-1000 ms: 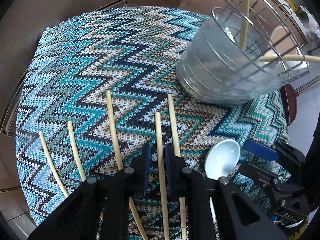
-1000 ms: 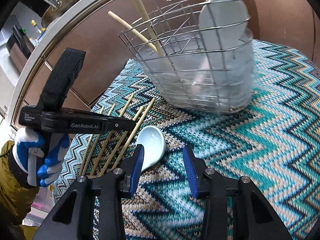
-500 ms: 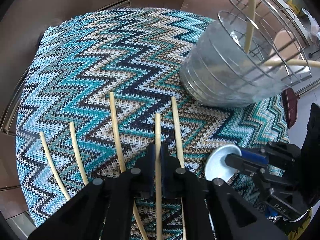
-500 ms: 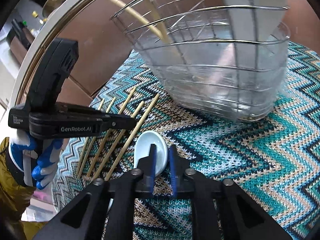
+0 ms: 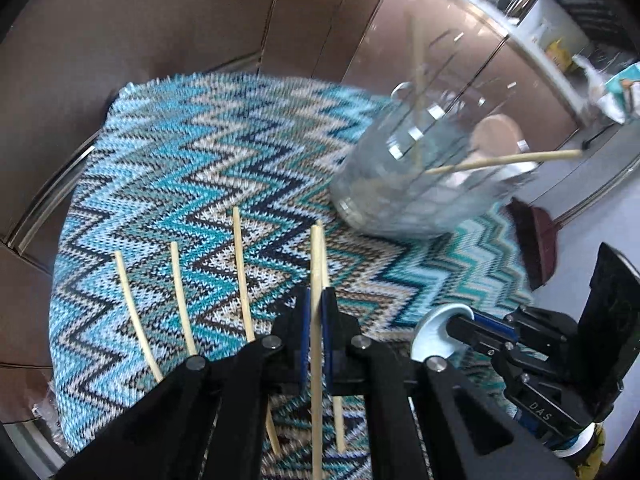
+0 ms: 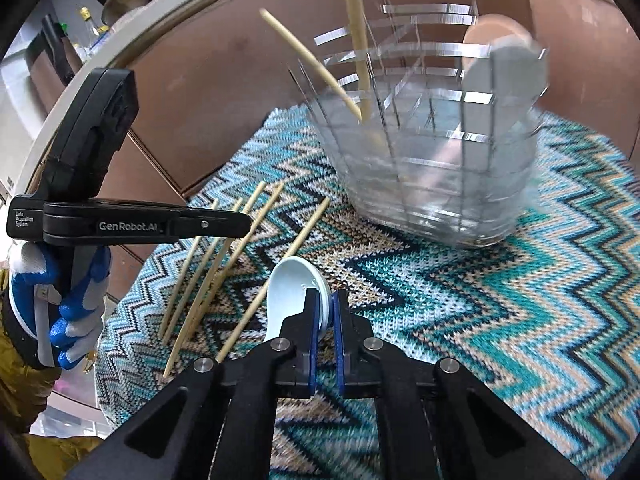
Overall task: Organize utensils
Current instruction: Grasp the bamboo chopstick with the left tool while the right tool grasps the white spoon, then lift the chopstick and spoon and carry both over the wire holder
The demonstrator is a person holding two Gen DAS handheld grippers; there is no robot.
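My left gripper [image 5: 316,312] is shut on a wooden chopstick [image 5: 316,264] and holds it lifted above the zigzag cloth [image 5: 192,168]. Several more chopsticks [image 5: 242,272] lie on the cloth to its left. My right gripper [image 6: 325,312] is shut on the rim of a white ceramic spoon [image 6: 290,292], raised off the cloth; it also shows in the left wrist view [image 5: 434,332]. A wire utensil basket [image 6: 432,160] stands further back, holding two chopsticks and spoons; in the left wrist view the basket [image 5: 420,184] is at the right.
The cloth-covered table stands against brown cabinet fronts [image 5: 240,20]. The left gripper body [image 6: 120,224] and a blue-gloved hand [image 6: 68,312] are at the left of the right wrist view. A broom head [image 5: 534,248] lies beyond the table's right edge.
Both grippers have risen from the cloth, the left with the chopstick it closed on, the right with the spoon it closed on. The views have tilted up and blurred.
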